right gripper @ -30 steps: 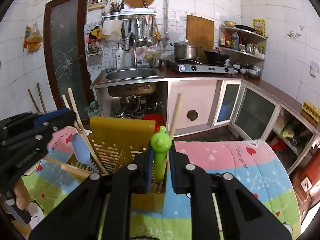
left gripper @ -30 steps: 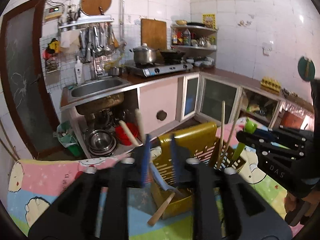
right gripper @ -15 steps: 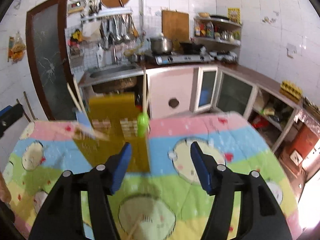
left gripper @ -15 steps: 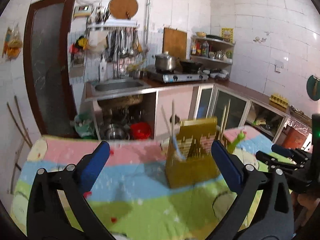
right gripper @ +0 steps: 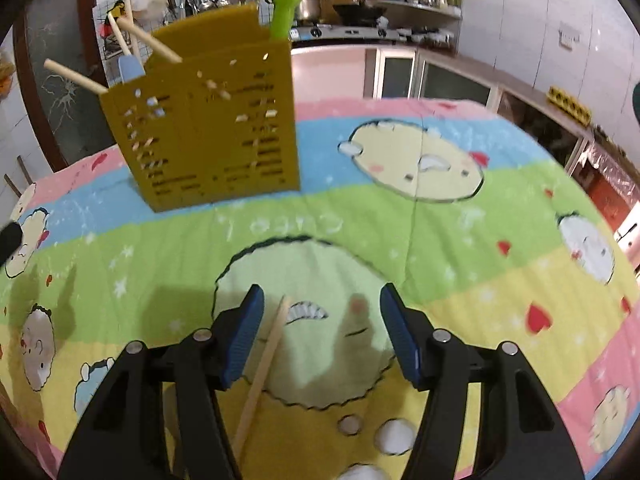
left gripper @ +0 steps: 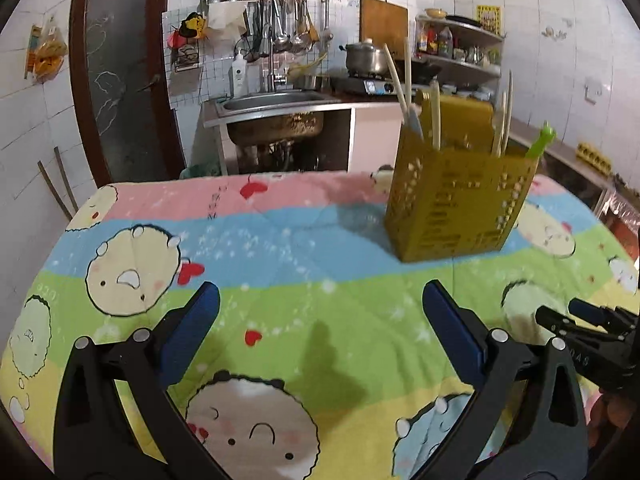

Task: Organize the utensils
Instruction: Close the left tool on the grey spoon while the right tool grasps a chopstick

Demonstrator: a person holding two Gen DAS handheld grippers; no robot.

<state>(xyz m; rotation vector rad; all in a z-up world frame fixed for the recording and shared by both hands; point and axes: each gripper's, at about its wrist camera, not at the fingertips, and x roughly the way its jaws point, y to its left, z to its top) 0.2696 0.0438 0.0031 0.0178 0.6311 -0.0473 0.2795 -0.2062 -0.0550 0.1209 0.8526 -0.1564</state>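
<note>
My left gripper [left gripper: 320, 320] gapes, empty, over bare cartoon-print cloth [left gripper: 280, 240]; perforated yellow plastic utensil caddy [left gripper: 456, 200] upper right. My right gripper [right gripper: 322, 320] closing, wooden chopstick [right gripper: 264, 364] between, untouched.

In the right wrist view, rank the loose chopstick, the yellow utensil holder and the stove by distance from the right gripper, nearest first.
1. Loose chopstick: lies on the cloth between the closing jaws of the right gripper, beside the left one.
2. Yellow utensil holder: upright on the cloth, ahead and to the left.
3. Stove: on the counter at the back wall.
</note>
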